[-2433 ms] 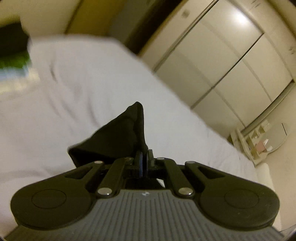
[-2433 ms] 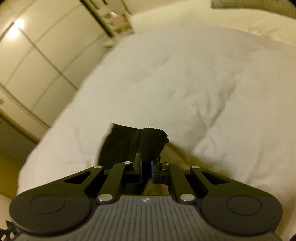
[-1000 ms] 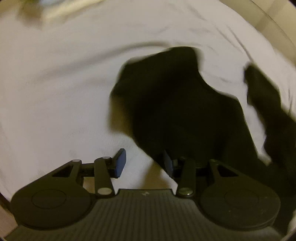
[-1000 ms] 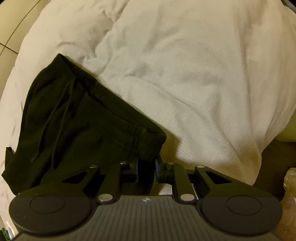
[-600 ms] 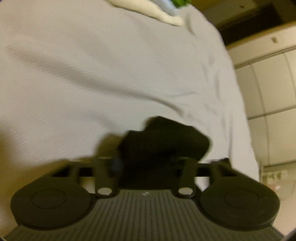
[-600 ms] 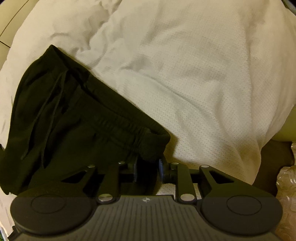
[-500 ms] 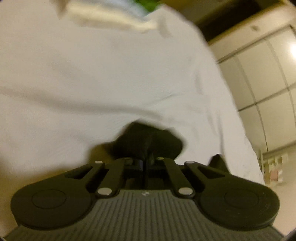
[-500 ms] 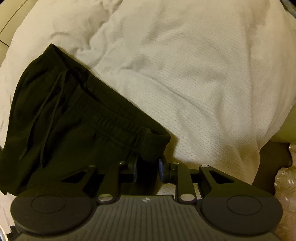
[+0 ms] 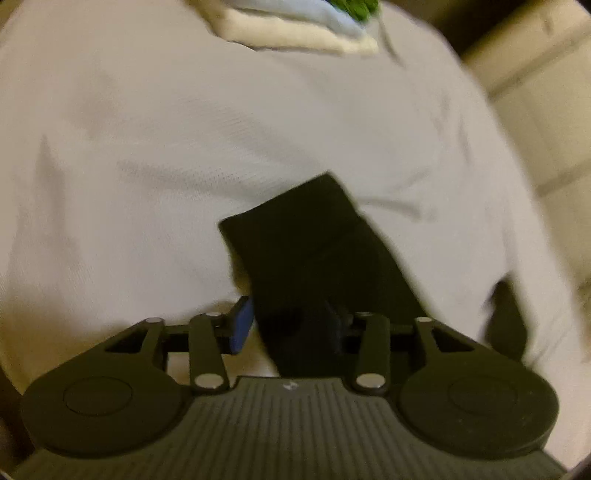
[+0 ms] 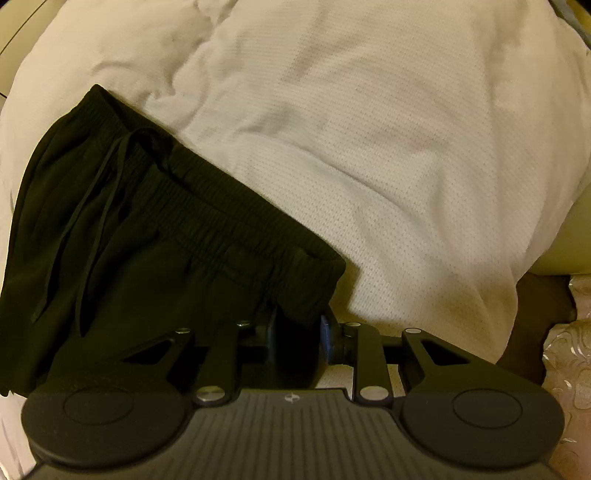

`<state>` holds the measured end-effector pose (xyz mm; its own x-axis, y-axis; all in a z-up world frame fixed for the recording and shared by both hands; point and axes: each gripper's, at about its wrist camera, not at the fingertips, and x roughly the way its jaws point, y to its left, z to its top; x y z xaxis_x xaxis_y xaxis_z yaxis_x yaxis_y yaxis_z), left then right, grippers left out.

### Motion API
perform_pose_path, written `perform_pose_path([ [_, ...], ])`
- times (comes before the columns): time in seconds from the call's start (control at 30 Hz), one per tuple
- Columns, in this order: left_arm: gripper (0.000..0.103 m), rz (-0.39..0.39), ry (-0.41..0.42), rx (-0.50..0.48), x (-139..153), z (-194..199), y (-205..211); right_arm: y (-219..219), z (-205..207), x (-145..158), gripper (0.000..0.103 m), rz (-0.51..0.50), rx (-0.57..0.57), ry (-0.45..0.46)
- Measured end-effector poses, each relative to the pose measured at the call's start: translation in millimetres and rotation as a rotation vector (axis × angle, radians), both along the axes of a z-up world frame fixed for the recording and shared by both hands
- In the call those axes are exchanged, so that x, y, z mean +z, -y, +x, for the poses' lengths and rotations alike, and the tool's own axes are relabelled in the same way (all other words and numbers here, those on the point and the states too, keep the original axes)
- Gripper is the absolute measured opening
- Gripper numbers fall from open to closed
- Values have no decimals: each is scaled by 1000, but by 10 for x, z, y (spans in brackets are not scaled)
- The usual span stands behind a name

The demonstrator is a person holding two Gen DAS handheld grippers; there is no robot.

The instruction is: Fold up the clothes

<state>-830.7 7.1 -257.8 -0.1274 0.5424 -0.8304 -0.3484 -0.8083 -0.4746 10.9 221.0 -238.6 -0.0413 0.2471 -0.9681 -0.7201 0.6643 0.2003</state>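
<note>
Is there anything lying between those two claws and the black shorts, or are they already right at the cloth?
Nothing visible stands between. The black shorts already lie between the fingers of the right gripper at the waistband corner, and of the left gripper at another edge. Both sets of jaws are opening. Only the white bedding lies underneath.

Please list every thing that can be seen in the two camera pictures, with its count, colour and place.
shorts: one, black, drawstring waist, lying on the bed at left in the right view
bed cover: one, white, wrinkled, under the shorts and filling most of both views
folded pile: one, cream, pale blue and green, at the far end of the bed, blurred
closet doors: count unclear, cream, beyond the bed at right
left tongs: one, black with blue pads, opening, black cloth between them
right tongs: one, black, opening, the waistband corner between them
</note>
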Motion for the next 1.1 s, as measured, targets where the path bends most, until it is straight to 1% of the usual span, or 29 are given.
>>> perform_pose_path([
  [0.03,63,-1,1,16,-26,2,-11,4,1,-8,30,-2,-5,-3],
  [0.07,64,-15,-1,25,-68,2,-38,8,4,-21,30,-1,-13,-5],
  [0.13,58,-61,12,26,-213,-26,-158,31,17,-53,30,4,-37,-14],
  [0.17,36,-82,5,22,-279,-33,-199,41,24,-68,31,7,-48,-18],
  [0.2,13,-95,-15,8,-297,-29,-248,48,25,-67,29,12,-54,-15],
  [0.23,4,-106,-37,-11,-293,-21,-308,54,24,-61,15,18,-57,-10],
  [0.27,3,-113,-66,-35,-243,-2,-347,53,1,-17,9,23,-39,19],
  [0.33,3,-117,-135,-89,-82,53,-385,51,-45,73,6,34,-2,77],
  [0.37,3,-102,-159,-106,-31,31,-385,69,-65,140,5,46,12,105],
  [0.4,3,-86,-173,-119,13,11,-359,88,-84,205,5,58,26,132],
  [0.43,3,-89,-183,-130,44,23,-324,127,-75,263,4,67,30,153],
  [0.5,5,-160,-195,-169,-36,70,-323,196,-50,283,3,63,35,165],
  [0.53,6,-217,-200,-197,-126,113,-350,223,-42,265,3,51,39,168],
  [0.57,11,-269,-201,-219,-140,184,-363,249,-35,243,5,38,44,170],
  [0.6,14,-298,-207,-224,-123,239,-360,244,-37,166,8,15,51,167],
  [0.63,14,-320,-217,-221,-116,282,-357,204,-46,86,18,-21,63,147],
  [0.67,17,-333,-228,-216,-71,314,-355,165,-56,12,36,-56,75,131],
  [0.7,22,-342,-239,-210,-6,341,-354,131,-75,12,46,-76,94,148],
  [0.73,24,-344,-246,-203,66,354,-341,106,-124,70,62,-94,127,203],
  [0.77,24,-342,-250,-195,141,360,-322,108,-145,145,68,-92,141,240],
  [0.83,24,-329,-234,-198,318,419,-268,112,-187,297,68,-89,169,313],
  [0.87,24,-308,-224,-214,405,488,-284,115,-207,373,69,-84,180,347],
  [0.9,24,-281,-215,-237,479,569,-320,131,-208,455,69,-48,161,339],
  [0.93,25,-260,-205,-272,521,673,-400,120,-233,521,69,-9,148,312],
  [1.0,26,-226,-189,-368,547,912,-633,-23,-435,570,69,41,210,277],
  [1.07,26,-201,-179,-489,474,1107,-977,-169,-642,615,69,91,276,240],
  [1.1,26,-192,-168,-540,407,1202,-1183,-287,-824,594,68,105,355,217],
])
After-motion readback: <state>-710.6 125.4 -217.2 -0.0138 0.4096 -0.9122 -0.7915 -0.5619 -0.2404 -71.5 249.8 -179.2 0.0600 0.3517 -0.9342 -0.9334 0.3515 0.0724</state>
